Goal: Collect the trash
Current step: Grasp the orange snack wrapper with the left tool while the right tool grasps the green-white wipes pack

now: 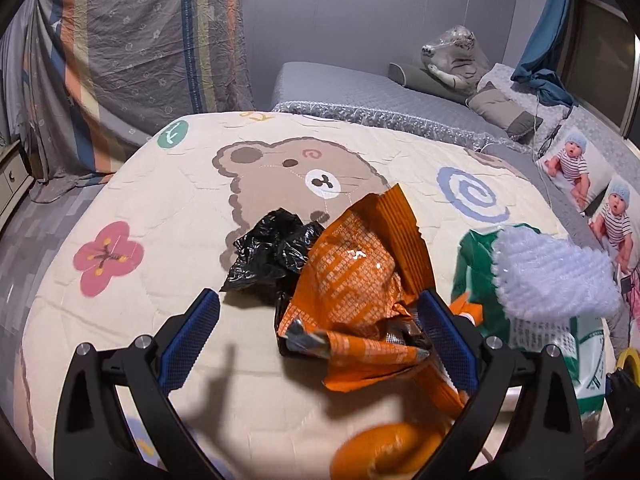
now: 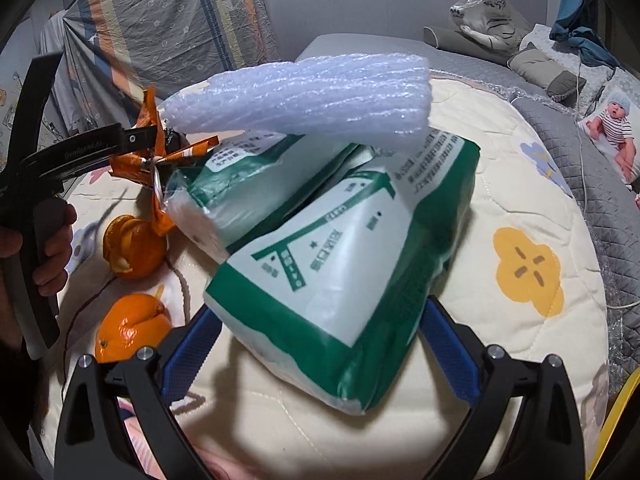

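From left: crumpled black plastic bag (image 1: 272,256) lies loose on the cartoon-print bed quilt (image 1: 168,208). My left tool (image 1: 320,344) gapes around the torn orange foil wrapper (image 1: 352,288), ungripped; it may slide off. My right tool (image 2: 316,344) straddles the green-white plastic pack (image 2: 340,264), jaws apparently unclamped; the white foam sleeve (image 2: 304,96) atop could topple. No bin visible.

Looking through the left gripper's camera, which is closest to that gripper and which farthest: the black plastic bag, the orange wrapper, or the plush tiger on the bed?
1. Orange wrapper: between the left gripper's fingers, toward the right one.
2. Black plastic bag: just beyond the wrapper, slightly left, on the bear quilt.
3. Plush tiger: far back right, on the grey bed.
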`<state>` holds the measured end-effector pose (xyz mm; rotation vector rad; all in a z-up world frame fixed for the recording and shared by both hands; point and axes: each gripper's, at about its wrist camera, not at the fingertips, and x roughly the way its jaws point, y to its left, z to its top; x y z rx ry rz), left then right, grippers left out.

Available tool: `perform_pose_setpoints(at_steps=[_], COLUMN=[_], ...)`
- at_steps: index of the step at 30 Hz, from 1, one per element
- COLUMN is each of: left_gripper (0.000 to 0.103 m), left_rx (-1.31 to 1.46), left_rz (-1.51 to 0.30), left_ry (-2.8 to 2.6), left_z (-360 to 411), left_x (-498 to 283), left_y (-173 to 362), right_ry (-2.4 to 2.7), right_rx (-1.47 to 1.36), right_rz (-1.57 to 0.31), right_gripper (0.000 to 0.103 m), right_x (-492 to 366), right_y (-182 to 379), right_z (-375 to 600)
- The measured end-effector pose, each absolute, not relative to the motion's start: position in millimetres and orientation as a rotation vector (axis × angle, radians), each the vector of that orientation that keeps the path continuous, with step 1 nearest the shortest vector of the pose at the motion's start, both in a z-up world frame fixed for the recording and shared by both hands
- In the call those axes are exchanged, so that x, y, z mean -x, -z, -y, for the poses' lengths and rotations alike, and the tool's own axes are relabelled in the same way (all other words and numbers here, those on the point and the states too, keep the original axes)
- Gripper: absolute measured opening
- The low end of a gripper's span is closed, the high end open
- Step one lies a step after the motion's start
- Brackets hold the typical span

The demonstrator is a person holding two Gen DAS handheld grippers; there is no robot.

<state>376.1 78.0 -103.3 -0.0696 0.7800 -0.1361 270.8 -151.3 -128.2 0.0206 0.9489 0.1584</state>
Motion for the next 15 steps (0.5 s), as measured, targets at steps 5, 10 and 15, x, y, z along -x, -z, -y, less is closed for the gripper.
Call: perform_pose_setpoints(at_steps=[5, 10, 15], left_gripper=[0.095, 0.079, 0.054], left_rx=[0.12, 0.088, 0.028], left_rz=[-0.815, -0.839, -0.82], left_ry=[0.15, 0.157, 0.201], left_z=[-85.2, -80.5, -67.8], left_x=[-398.2, -408.2, -401.8], left_y=[112.3, 121.7, 120.4], right_ry=[-0.151, -0.16, -0.175], right_rx=[-0.03, -0.037, -0.025], right_rz=[-0.951, -0.971, -0.985], right_gripper=[0.095, 0.095, 0.089], right_x=[-281.6, -287.4, -289.9], right_y=[131.7, 138.3, 140.3], right_z=[151.9, 153.6, 151.2])
